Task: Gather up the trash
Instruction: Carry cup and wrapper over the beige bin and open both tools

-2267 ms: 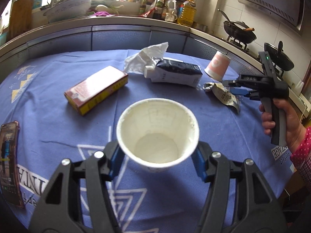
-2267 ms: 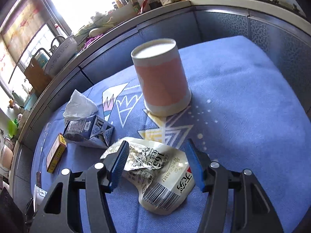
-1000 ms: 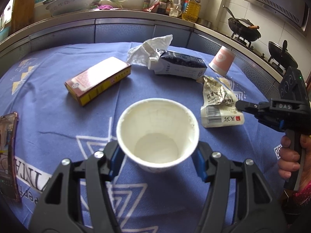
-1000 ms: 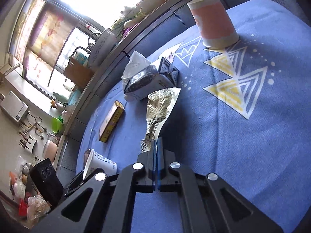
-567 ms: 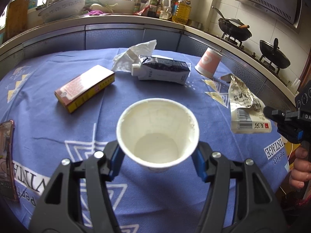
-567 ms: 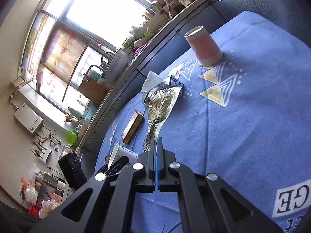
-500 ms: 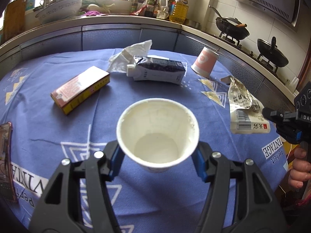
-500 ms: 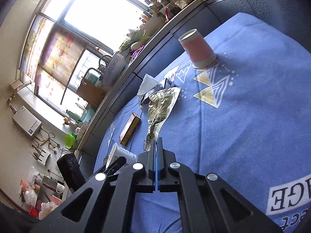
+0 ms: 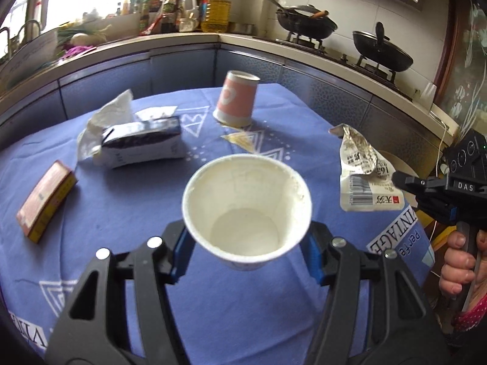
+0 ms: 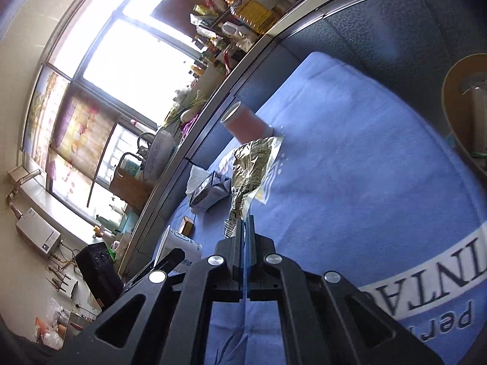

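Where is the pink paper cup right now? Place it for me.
In the left wrist view the pink paper cup stands upside down at the table's far edge, right of the dark carton, beyond the white cup in the left gripper.

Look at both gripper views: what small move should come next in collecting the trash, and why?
Probably carry the foil wrapper over the white cup and drop it in. The right gripper has its jaws shut on the wrapper's edge, lifted off the blue tablecloth, while the left gripper holds the cup upright, mouth open and empty.
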A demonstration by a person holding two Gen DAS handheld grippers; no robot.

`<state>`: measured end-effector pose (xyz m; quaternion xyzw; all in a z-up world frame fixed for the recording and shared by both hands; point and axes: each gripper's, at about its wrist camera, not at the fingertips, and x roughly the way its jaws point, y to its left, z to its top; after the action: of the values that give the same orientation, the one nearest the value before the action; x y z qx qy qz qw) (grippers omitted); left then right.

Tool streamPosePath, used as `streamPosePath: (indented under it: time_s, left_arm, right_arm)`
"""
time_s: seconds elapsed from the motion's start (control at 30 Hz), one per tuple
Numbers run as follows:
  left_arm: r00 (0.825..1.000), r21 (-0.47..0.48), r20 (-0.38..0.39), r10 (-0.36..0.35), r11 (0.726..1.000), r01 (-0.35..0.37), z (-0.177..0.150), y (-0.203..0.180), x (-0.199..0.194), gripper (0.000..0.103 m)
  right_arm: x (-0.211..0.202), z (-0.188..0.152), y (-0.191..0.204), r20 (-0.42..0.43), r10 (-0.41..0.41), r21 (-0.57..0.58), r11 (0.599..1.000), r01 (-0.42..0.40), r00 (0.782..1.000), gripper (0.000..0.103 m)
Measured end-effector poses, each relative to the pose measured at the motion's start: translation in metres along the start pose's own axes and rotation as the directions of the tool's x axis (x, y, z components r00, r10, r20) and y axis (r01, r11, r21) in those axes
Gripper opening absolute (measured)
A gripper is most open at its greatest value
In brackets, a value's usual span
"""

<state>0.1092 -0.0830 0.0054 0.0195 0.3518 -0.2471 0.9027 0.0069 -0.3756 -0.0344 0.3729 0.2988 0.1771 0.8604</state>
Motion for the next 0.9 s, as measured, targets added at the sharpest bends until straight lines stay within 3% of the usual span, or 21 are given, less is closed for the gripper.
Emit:
streamPosePath:
  time_s: [0.13,0.23,0.43,0.63,0.73,0.83,0.9]
  left_arm:
    - [0.997,0.085,-0.010,-0.070,0.994,0.071,0.027,-0.053,0.026,0.059]
    - [0.991,0.154,-0.017,-0.131,0.979,0.132,0.046,-0.102,0.048,0.059]
    - [0.963,0.240,-0.075,-0.257,0.933,0.268,0.076,-0.195,0.100,0.059]
    - [0.926,0.256,-0.180,-0.332,0.893,0.370,0.088,-0.269,0.158,0.059]
    - [0.907,0.268,-0.242,-0.345,0.874,0.405,0.083,-0.300,0.184,0.059]
    - [0.893,0.295,-0.311,-0.325,0.860,0.416,0.071,-0.325,0.207,0.060]
    - [0.881,0.299,-0.371,-0.294,0.860,0.413,0.062,-0.336,0.225,0.061]
  right_arm:
    - [-0.047,0.014,-0.032,0.108,-0.055,0.029,0.998,0.052,0.993,0.001]
    - [-0.086,0.022,-0.059,0.196,-0.118,0.055,0.992,0.109,0.973,0.001]
    - [-0.151,0.032,-0.114,0.327,-0.301,0.126,0.953,0.274,0.896,0.001]
    - [-0.165,0.034,-0.153,0.345,-0.476,0.131,0.878,0.460,0.809,0.001]
    - [-0.155,0.033,-0.165,0.327,-0.519,0.117,0.852,0.511,0.790,0.001]
    - [-0.143,0.029,-0.173,0.309,-0.584,0.086,0.803,0.590,0.750,0.001]
    - [-0.138,0.028,-0.179,0.294,-0.586,0.088,0.803,0.589,0.755,0.001]
